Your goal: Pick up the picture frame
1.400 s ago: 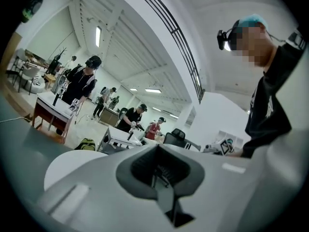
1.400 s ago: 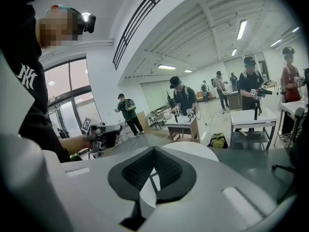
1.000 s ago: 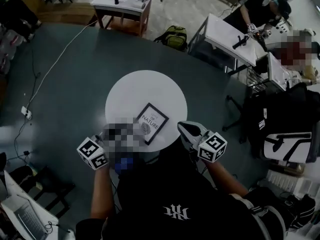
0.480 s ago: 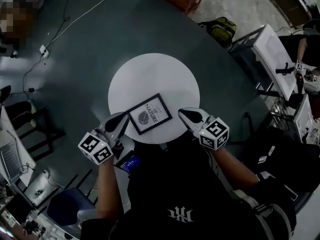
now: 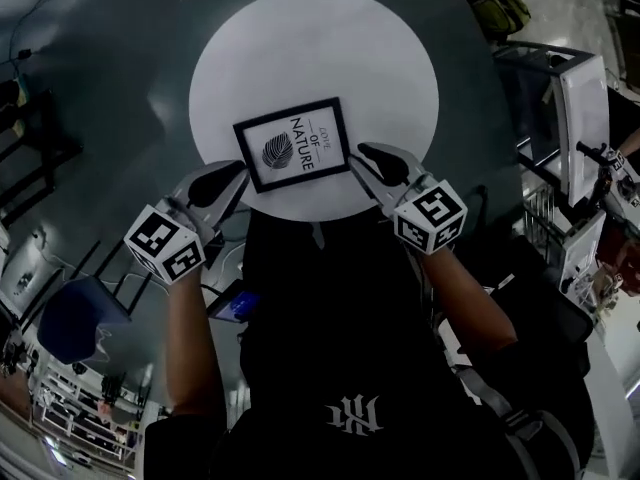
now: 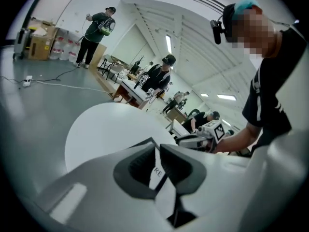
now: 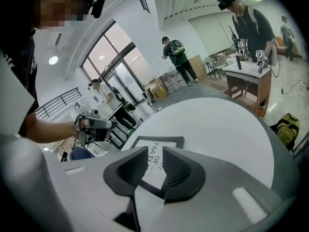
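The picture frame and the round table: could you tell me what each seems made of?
Picture frame: thin matte black border, probably wood or plastic, around a white printed sheet; glazing unclear. Round table: smooth white top with faint sheen, likely laminate or painted board.

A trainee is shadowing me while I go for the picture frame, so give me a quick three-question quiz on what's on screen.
1. The picture frame lies on: A) a round white table, B) a shelf, C) a cardboard box.
2. True or false: the picture frame stands upright.
3. Is the left gripper or the right gripper clamped on the frame?
Key: 1 A. 2 False, it lies flat. 3 Neither. Both have just been opening, and their jaws stand apart with nothing pinched.
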